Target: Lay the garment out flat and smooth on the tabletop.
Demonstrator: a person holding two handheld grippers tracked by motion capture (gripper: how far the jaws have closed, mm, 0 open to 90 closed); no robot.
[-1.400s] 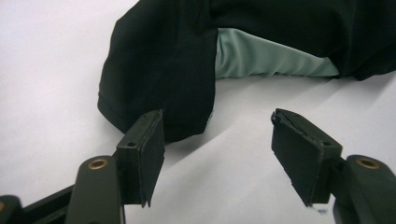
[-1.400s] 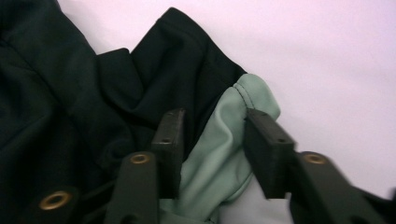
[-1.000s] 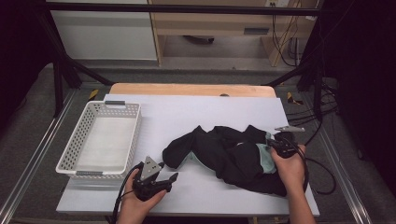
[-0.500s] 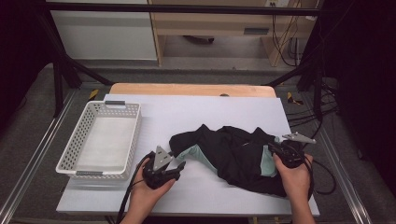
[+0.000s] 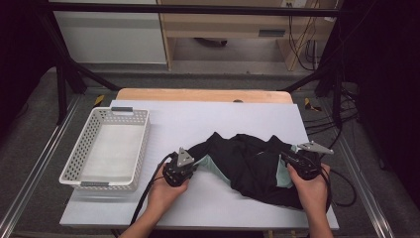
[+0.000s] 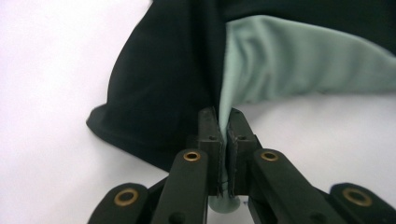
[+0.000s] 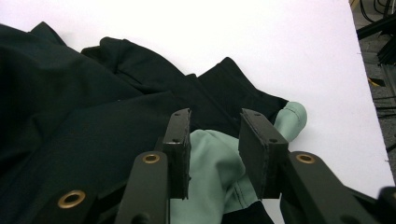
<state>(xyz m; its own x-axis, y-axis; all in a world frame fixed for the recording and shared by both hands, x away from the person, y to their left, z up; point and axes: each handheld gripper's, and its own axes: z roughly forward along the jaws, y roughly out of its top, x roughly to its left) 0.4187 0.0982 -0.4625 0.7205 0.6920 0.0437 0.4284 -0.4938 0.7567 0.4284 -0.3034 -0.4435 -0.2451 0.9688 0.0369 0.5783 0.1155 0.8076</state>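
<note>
The left tool (image 6: 223,135) had its two black jaws pressed together on a fold of the crumpled black garment with a pale mint-green lining (image 6: 299,60), having just been closing; the mint layer ran pinched between the pads and a small tab of it stuck out below them, while the black outer cloth hung just to one side of the jaws and spread away ahead of them. From above, that left tool (image 5: 184,161) sat at the garment (image 5: 247,163)'s near left corner, touching it, with the rest of the cloth stretching away towards the other hand across the flat white bench (image 5: 198,124). The right tool (image 7: 215,149) stood with its jaws partly apart, having just been opening; a bulge of the mint lining lay in the gap between them, and the pads did not appear to press on it. More black cloth lay ahead of and beside those jaws, and a rounded mint cuff poked out just beyond the far jaw. In the high view the right tool (image 5: 296,161) rested at the garment's right edge, on top of the cloth. A white perforated plastic basket (image 5: 84,163) stood on the bench well apart from the left tool, on the side away from the garment. Each tool was held in a hand, left hand (image 5: 166,191) and right hand (image 5: 312,191), with a dark cable trailing from it.
</note>
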